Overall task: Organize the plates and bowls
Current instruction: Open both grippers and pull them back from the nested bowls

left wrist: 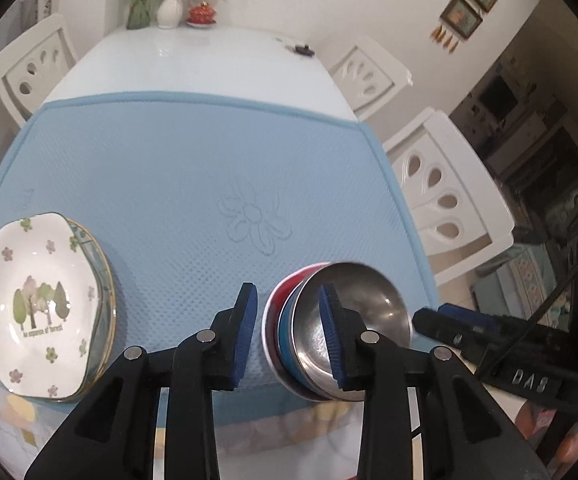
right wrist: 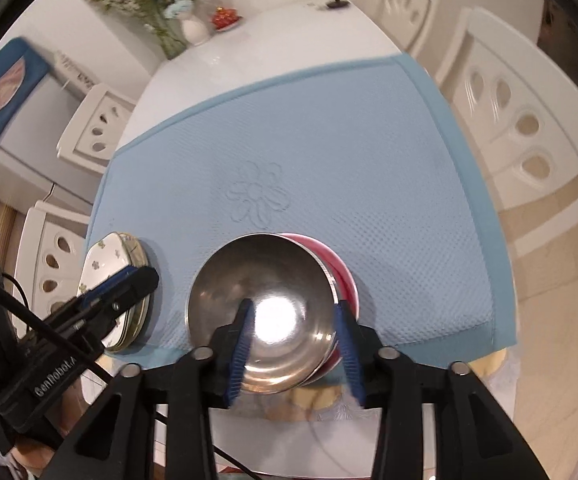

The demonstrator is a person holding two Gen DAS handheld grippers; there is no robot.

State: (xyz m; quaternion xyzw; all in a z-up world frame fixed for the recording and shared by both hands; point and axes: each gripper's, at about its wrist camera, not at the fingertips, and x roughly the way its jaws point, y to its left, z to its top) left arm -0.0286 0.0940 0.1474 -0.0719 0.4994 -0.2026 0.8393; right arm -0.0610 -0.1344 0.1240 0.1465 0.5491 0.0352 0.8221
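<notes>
Bowls nested, plates stacked on blue mat [left wrist: 177, 168].
Steel bowl [right wrist: 261, 312] tops red bowl [right wrist: 343, 276] near mat's front edge; plate stack [left wrist: 45, 312] left. Left tool [left wrist: 289, 340] and right tool [right wrist: 295, 344] both open, gripping nothing.

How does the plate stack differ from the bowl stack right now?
The plate stack is flat and white with tree and flower prints on top; the bowl stack is deep, its top bowl plain shiny steel over red. Plates sit left, bowls right. Both rest on the blue mat.
</notes>
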